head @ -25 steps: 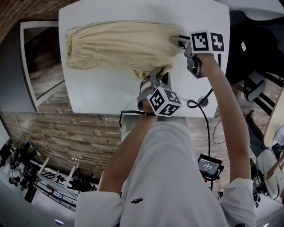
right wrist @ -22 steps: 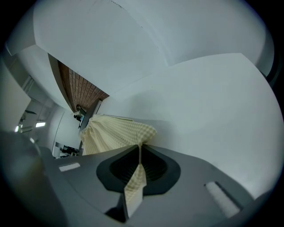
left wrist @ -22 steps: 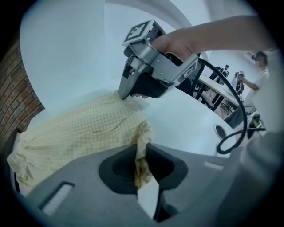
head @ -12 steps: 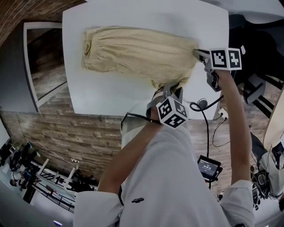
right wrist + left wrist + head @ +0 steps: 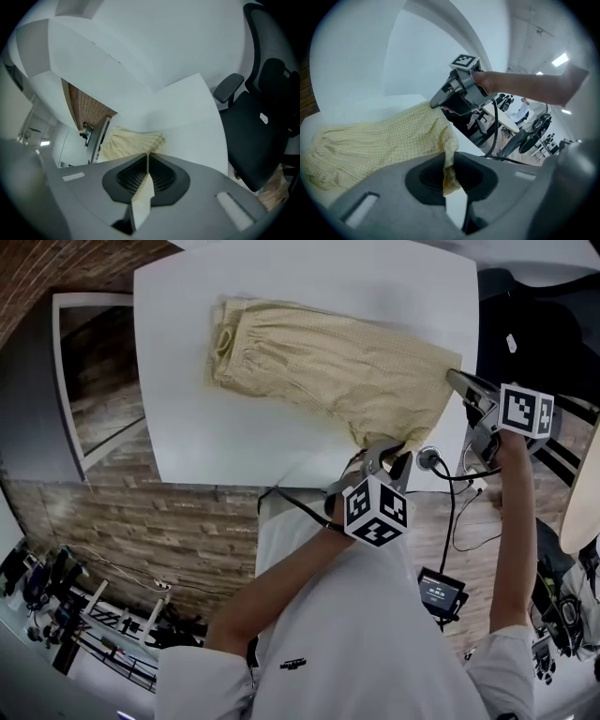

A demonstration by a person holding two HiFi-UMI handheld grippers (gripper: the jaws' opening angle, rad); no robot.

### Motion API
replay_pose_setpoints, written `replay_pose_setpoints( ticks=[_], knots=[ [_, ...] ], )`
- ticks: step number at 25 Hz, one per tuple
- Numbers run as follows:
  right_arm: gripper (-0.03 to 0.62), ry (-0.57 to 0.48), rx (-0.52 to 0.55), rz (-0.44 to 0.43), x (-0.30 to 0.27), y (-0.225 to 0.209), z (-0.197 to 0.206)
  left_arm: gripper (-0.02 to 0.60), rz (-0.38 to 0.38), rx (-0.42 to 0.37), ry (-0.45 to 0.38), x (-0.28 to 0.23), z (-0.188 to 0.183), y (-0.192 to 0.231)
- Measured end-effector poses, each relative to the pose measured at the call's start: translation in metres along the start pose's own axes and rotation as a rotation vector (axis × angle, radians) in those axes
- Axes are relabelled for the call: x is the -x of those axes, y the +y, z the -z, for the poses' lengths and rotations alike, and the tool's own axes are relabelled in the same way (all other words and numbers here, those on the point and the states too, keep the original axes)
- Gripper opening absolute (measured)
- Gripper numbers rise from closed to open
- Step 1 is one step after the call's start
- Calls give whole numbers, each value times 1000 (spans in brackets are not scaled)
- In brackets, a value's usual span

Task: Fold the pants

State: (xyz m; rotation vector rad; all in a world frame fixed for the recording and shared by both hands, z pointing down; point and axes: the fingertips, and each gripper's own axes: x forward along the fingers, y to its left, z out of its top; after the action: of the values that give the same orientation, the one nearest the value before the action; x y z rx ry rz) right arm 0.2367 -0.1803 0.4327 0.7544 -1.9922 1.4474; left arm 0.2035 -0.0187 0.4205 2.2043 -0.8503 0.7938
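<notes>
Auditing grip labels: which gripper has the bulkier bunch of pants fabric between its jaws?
The left gripper: a crumpled fold of the yellow pants hangs between its jaws. The right gripper pinches only a thin flat corner.

Left gripper (image 5: 386,454): jaws just been closing, pinching pants (image 5: 328,362). Right gripper (image 5: 459,381) clamped on them too, both angled downward.

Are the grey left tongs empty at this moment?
No, the left tongs pinch an edge of the pale yellow checked fabric pants.
</notes>
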Motion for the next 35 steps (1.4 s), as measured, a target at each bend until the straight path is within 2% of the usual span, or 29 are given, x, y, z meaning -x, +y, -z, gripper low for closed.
replay_pose_setpoints(
  ticks=[7,15,22,29,33,35],
  knots=[
    [21,-82,22,-41,22,52,-19,48,-23,42,-107,51,-25,9],
    [21,-172,76,-112,4,146,-56,48,-78,104,-226,124,-38,56],
    [21,-198,144,-144,-72,233,-69,48,-138,172,-298,188,-1,138],
    [21,-200,169,-169,-99,279,-92,49,-244,225,-320,230,-5,186],
    [21,-168,161,-99,-135,290,-94,49,-310,278,-305,249,13,224],
    [23,-152,183,-98,-162,297,-97,49,-340,305,-282,251,26,247]
  ],
)
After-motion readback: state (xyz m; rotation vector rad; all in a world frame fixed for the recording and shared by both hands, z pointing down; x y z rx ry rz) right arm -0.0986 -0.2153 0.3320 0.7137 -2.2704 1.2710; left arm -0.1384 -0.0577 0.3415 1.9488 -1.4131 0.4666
